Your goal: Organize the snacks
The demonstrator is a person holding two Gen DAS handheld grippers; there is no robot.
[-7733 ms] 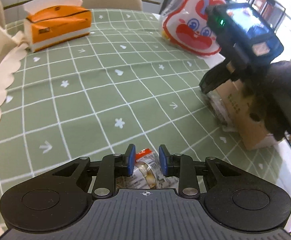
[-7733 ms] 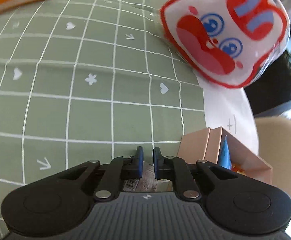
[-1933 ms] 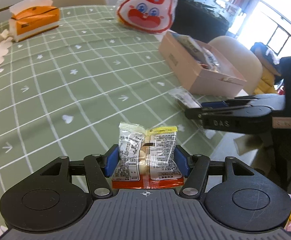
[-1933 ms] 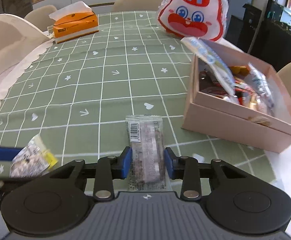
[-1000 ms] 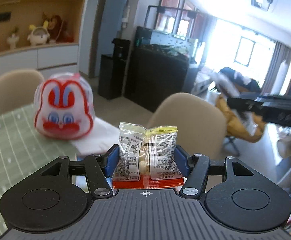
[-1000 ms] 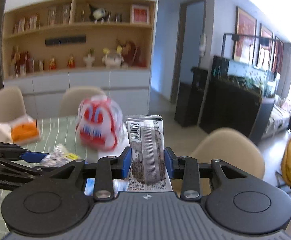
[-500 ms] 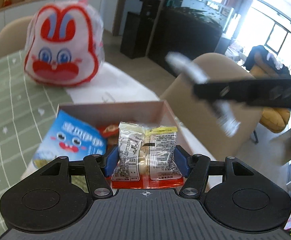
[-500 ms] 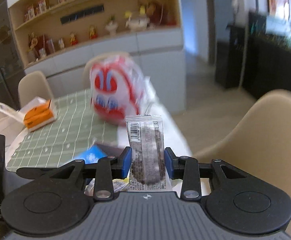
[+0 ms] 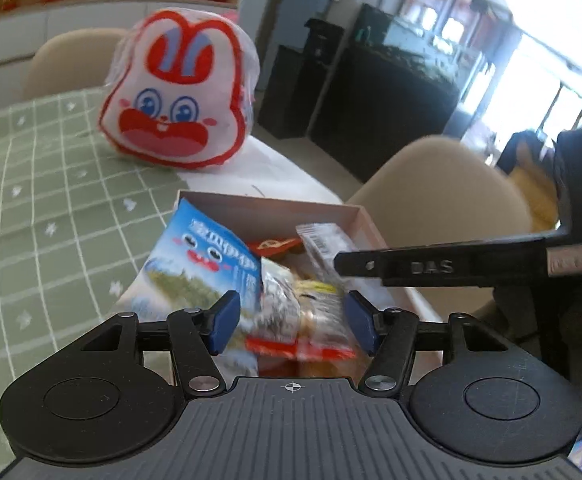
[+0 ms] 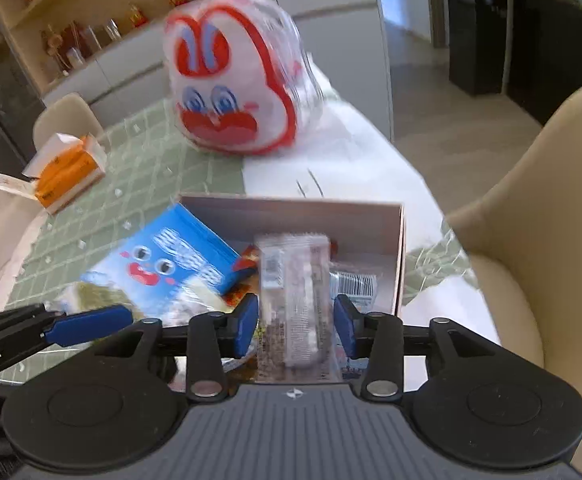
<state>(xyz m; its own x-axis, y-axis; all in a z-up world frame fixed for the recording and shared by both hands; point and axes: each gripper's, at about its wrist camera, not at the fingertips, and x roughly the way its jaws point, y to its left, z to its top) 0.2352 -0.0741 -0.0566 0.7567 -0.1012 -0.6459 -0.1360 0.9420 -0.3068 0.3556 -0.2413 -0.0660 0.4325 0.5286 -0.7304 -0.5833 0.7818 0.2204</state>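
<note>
Both claws hang over the pink cardboard box (image 10: 291, 210), which stands on the tabletop (image 9: 51, 216) at the edge of the green checked cloth.

The right claw (image 10: 295, 322) is opening its jaws. The clear snack bar packet (image 10: 295, 300) is between the blue pads but a gap shows on each side, so the pads do not press on it. The packet is blurred and lies above the inside of the box, toward the box's right wall.

The left claw (image 9: 293, 322) also stands apart. The blurred packet with the red and yellow edge (image 9: 303, 324) sits between its pads, and I see space between the packet and the left pad, so it seems loose. It is over the near end of the box.

Inside the box a blue bag with a cartoon face (image 10: 171, 264) leans over the left wall and sticks out above the rim. More small packets lie beside it in the box, one with a barcode (image 10: 353, 282) near the right wall.

Behind the box, on the white part of the tabletop, stands the rabbit-face bag (image 9: 179, 100). Far to the left of the box is the orange tissue box (image 10: 67, 172). A beige chair (image 10: 539, 216) is just to the right of the box.
</note>
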